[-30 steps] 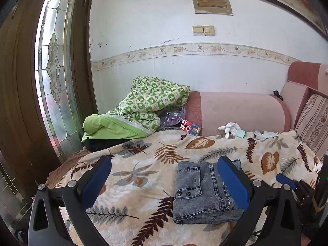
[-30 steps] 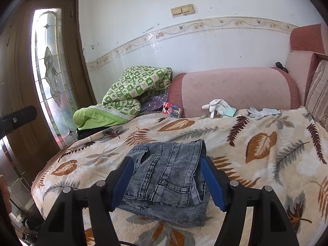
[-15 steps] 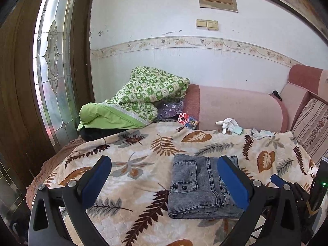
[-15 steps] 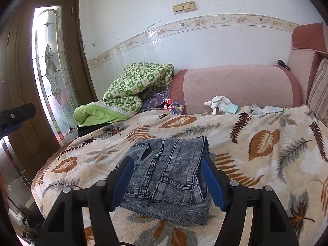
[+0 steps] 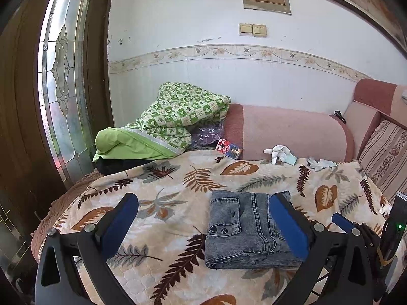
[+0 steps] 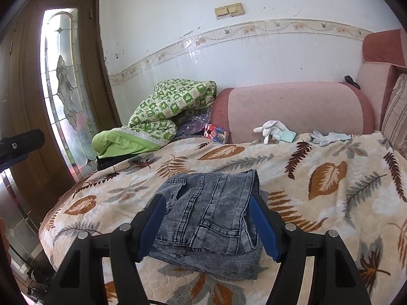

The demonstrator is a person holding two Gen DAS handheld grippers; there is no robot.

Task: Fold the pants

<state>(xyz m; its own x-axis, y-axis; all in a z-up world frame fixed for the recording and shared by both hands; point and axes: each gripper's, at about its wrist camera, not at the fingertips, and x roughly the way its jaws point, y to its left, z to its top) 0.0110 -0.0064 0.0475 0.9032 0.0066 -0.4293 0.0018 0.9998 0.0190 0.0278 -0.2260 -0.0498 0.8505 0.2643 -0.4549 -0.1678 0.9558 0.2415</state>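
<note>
On the leaf-print bed cover [image 6: 330,178] the grey denim pants [image 6: 211,216] lie folded into a compact stack, seemingly nearer the right claw [image 6: 211,228], its jaws apart and empty around them, while the left claw [image 5: 203,228] gapes wide, holding nothing.

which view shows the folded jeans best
The left wrist view: the folded jeans lie almost whole on the leaf-print blanket, waistband buttons visible, only their right edge behind a blue pad. The right wrist view shows them closer, framed by both pads, which hide the side edges.
</note>
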